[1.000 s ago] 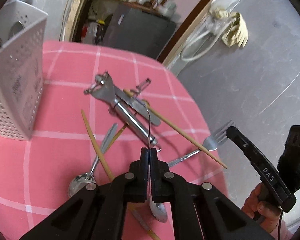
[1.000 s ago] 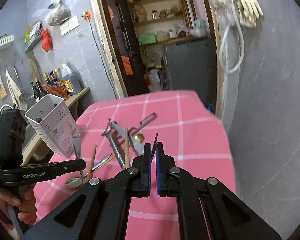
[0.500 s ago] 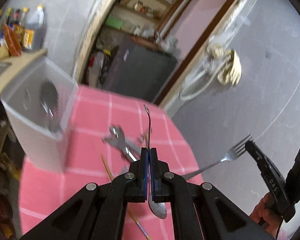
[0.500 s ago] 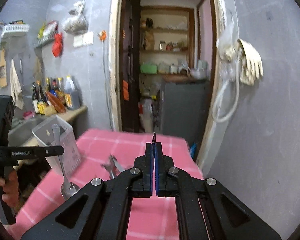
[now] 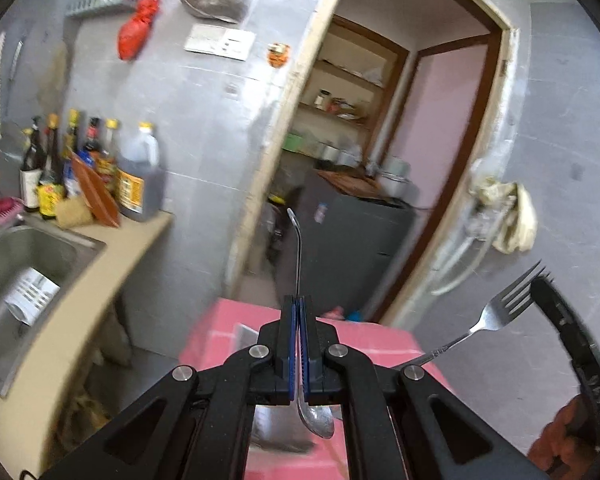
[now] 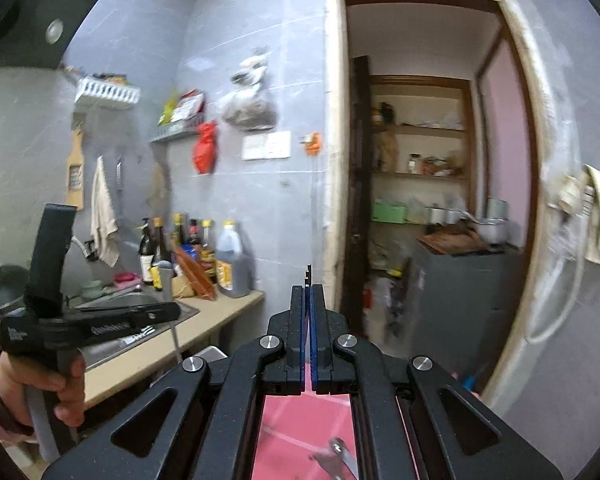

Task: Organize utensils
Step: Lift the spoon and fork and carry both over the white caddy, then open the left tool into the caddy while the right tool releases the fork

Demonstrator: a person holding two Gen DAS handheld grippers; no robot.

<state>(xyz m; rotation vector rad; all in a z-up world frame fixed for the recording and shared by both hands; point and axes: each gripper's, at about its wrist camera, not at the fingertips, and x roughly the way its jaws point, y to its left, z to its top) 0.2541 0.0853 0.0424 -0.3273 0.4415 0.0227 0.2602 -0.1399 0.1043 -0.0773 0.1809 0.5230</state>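
Here the left gripper (image 5: 299, 312) clamps a spoon (image 5: 315, 420) — bowl behind its fingers; the right gripper (image 6: 309, 300) clamps a fork (image 5: 496, 316) — both above the pink table (image 5: 220, 328).

The spoon (image 5: 315, 424) is polished metal with a mirror-bright bowl, and the fork (image 5: 496, 312) is the same shiny steel. Both grippers, left (image 5: 299, 344) and right (image 6: 309, 332), look like matt black plastic with a fine grain and bright metal rivets. The tablecloth (image 5: 236, 328) is pink checked cloth. The sink (image 5: 24, 264) is dull brushed steel, and the wall tiles (image 5: 204, 128) are smooth grey.
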